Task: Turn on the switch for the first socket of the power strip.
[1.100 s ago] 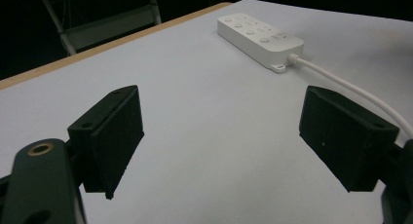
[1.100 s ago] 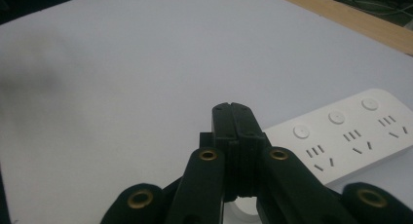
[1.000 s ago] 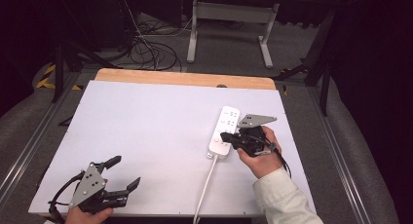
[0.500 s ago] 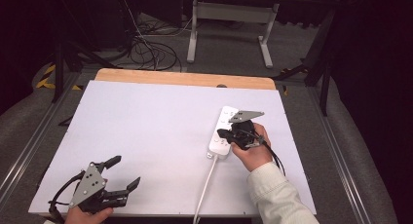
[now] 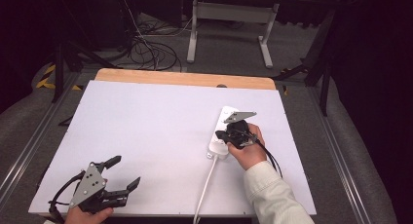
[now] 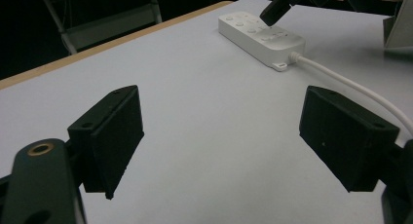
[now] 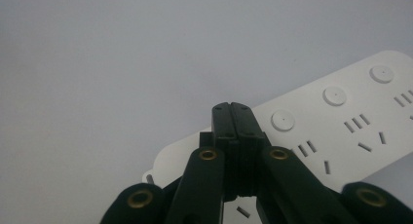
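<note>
A white power strip (image 5: 221,134) is seen on the right half of the white table top (image 5: 156,131), its length running from near to far, with its white cord (image 5: 204,187) leaving the near end and trailing off the near edge of the table. Round buttons and socket slots are visible on its upper face in the right gripper view (image 7: 341,121).

The right gripper (image 5: 228,135) is held over the near part of the power strip by the right hand (image 5: 249,148), which comes out of a light sleeve (image 5: 272,199). Its jaws are pressed together with no gap and nothing between them, as shown in the right gripper view (image 7: 236,121), where the joined tips lie just beside the nearest round button (image 7: 283,120). Whether the tips touch the strip's surface cannot be told. In the left gripper view, the same black tip (image 6: 272,9) is seen hovering at the strip's button row (image 6: 260,31).

The left gripper (image 5: 117,173) is held at the near left corner of the table, well apart from the power strip, by the left hand (image 5: 87,215). Its jaws are spread wide and empty; in the left gripper view (image 6: 221,141) bare table is seen between them, with the strip and its cord (image 6: 350,87) lying beyond, to the far right.

A wooden strip (image 5: 185,79) is seen along the table's far edge, and cables (image 5: 146,48) lie on the floor beyond it.
</note>
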`<state>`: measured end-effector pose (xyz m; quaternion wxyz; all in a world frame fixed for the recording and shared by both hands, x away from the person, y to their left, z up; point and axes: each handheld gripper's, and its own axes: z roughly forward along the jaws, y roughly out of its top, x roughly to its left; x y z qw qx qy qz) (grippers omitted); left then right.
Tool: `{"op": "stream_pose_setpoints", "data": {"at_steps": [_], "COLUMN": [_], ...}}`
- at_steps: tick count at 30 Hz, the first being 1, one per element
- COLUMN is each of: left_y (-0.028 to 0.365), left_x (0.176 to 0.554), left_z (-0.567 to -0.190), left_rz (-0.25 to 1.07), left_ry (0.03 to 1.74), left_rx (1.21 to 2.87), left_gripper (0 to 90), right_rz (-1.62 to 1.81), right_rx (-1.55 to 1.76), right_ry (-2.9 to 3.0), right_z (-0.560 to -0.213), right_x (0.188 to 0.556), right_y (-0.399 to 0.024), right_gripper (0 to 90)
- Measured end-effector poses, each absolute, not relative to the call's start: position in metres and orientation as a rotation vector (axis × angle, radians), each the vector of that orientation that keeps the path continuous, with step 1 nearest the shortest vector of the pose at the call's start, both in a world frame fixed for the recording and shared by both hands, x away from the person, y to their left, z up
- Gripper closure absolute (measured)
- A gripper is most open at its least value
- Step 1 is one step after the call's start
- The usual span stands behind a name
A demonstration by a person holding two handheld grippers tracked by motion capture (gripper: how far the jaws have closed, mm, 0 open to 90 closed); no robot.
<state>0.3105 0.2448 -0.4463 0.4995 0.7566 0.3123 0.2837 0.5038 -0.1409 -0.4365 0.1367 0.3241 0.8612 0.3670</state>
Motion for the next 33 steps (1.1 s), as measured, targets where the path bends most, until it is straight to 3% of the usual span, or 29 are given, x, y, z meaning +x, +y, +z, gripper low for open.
{"op": "stream_pose_setpoints", "data": {"at_steps": [33], "left_y": [0.244], "left_x": [0.31], "left_z": [-0.446], "left_rz": [0.689], "left_ry": [0.755], "left_rx": [1.83], "left_gripper": [16.9], "right_rz": [1.028], "right_rx": [0.948], "right_ry": [2.507], "right_z": [-0.453], "right_x": [0.507], "right_y": [-0.135], "right_gripper": [90.0]}}
